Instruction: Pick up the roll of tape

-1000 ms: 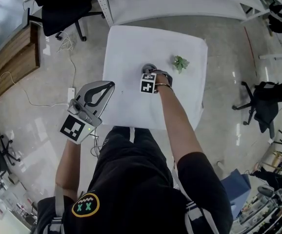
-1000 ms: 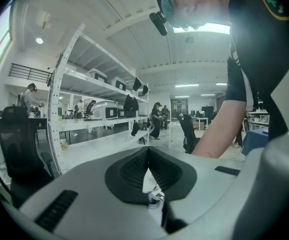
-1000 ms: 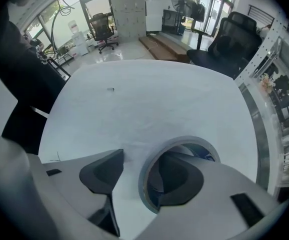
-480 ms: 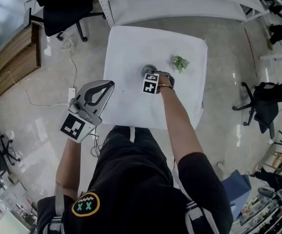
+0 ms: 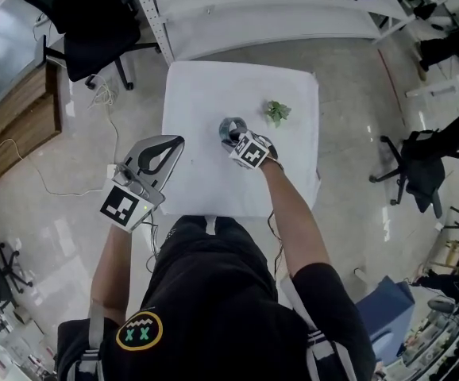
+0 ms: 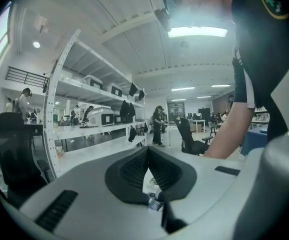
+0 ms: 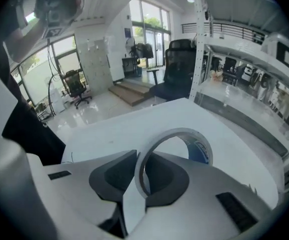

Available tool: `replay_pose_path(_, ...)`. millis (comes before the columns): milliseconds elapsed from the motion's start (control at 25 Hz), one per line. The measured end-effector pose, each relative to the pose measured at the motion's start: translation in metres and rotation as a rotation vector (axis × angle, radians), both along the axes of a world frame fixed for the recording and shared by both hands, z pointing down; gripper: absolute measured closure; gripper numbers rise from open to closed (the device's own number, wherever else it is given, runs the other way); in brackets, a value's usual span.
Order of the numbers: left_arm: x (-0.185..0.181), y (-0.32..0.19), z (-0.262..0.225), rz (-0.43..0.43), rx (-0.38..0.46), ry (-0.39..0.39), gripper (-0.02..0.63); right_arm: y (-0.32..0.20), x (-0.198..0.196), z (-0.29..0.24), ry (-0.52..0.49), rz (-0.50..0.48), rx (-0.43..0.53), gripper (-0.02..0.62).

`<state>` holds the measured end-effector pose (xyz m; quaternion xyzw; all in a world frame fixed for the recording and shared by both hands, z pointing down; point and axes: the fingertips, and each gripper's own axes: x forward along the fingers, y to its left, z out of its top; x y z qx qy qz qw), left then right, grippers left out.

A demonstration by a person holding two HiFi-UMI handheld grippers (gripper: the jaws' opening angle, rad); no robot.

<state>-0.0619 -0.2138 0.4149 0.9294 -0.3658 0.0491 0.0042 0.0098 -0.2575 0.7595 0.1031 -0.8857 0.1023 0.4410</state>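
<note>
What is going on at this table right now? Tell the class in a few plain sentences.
A person stands at a white table with a handheld gripper in each hand. The right gripper has its fingers shut on the rim of the roll of tape and holds it on edge, apparently just above the tabletop. The left gripper is shut and empty, held beside the table's left edge. A small green item lies on the table, untouched.

Green sprig (image 5: 276,111) on white table (image 5: 206,86)

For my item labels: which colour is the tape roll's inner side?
Blue with pale print; the roll of tape shows this best in the right gripper view.
</note>
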Motion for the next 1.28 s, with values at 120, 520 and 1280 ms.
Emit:
replay_pose_path(120, 0.005, -0.001, -0.005, 0.017, 0.012, 0.001, 0.589, 0.002, 0.007, -0.033, -0.115, 0.088, 0.034, 0.522)
replay_pose_path(520, 0.023, -0.004, -0.002, 0.099, 0.042, -0.026, 0.589, 0.004, 0.028, -0.171, -0.376, 0.219, 0.251, 0.520)
replay_pose_path(1280, 0.041, -0.005, -0.025, 0.157, 0.100, -0.014, 0.589, 0.040, 0.037, -0.389, -0.761, 0.247, 0.602, 0.518)
